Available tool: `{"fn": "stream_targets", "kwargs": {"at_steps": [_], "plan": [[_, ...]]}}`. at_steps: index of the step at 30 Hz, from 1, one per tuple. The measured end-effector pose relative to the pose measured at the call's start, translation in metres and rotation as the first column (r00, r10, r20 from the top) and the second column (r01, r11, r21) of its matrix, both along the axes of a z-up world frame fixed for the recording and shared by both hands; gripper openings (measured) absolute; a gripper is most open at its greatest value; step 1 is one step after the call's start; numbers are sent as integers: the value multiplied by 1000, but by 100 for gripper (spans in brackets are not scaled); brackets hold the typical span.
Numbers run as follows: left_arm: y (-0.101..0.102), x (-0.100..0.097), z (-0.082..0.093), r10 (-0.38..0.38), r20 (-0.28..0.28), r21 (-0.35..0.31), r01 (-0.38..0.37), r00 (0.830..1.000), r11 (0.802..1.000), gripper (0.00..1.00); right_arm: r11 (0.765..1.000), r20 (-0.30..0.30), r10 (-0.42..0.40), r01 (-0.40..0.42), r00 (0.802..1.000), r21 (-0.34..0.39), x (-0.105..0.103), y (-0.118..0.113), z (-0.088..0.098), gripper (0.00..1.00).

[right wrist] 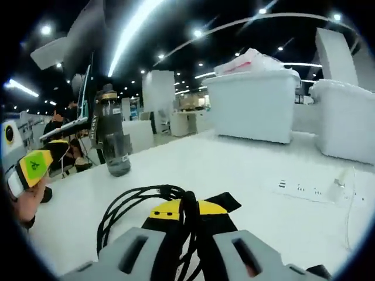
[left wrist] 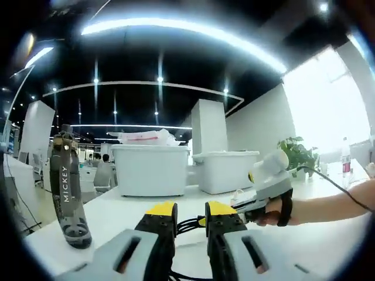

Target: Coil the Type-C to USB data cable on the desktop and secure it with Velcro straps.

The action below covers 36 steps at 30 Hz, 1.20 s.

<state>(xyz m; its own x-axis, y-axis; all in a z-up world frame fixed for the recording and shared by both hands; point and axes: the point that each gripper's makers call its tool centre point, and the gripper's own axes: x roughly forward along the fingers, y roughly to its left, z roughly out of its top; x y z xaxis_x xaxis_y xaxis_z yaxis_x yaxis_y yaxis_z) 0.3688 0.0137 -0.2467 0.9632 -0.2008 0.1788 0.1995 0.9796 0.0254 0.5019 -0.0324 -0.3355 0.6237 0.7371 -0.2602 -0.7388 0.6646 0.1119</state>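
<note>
Right tool (right wrist: 188, 213) pinches looped cable (right wrist: 132, 205) above desk (right wrist: 234, 170).

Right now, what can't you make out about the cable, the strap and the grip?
- Cable ends: right gripper view, hidden under the right gripper.
- Velcro strap: can't be singled out, black on black at the jaws.
- Left gripper: left gripper view, cable in the gap, contact unclear.

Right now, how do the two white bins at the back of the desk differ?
In the left gripper view, the left bin looks bigger and taller than the right bin. The left bin is heaped above its rim with white and red stuff; nothing shows above the right bin's rim. Both are white, rectangular, and stand upright side by side on the white desk.
</note>
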Motion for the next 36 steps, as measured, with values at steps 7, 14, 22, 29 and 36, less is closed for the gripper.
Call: {"fn": "stream_targets", "kwargs": {"at_steps": [7,14,22,29,36], "plan": [[4,3,-5,30,-4,48,-30,1000,998,20,991,-48,-12,18,999,129,-15,-27,13,14],[-8,3,-12,-7,-22,31,7,1000,999,20,971,-90,10,12,996,238,-61,-84,33,15],[-29,7,-27,-39,-58,103,45,998,994,20,942,25,-215,200,976,271,-102,-236,46,22],[-30,6,-31,-10,-32,126,14,999,992,20,884,129,-415,366,901,290,-109,-318,47,26],[-34,3,-28,7,13,163,-9,1000,987,20,859,138,-449,385,883,337,-103,-327,48,27]]}}
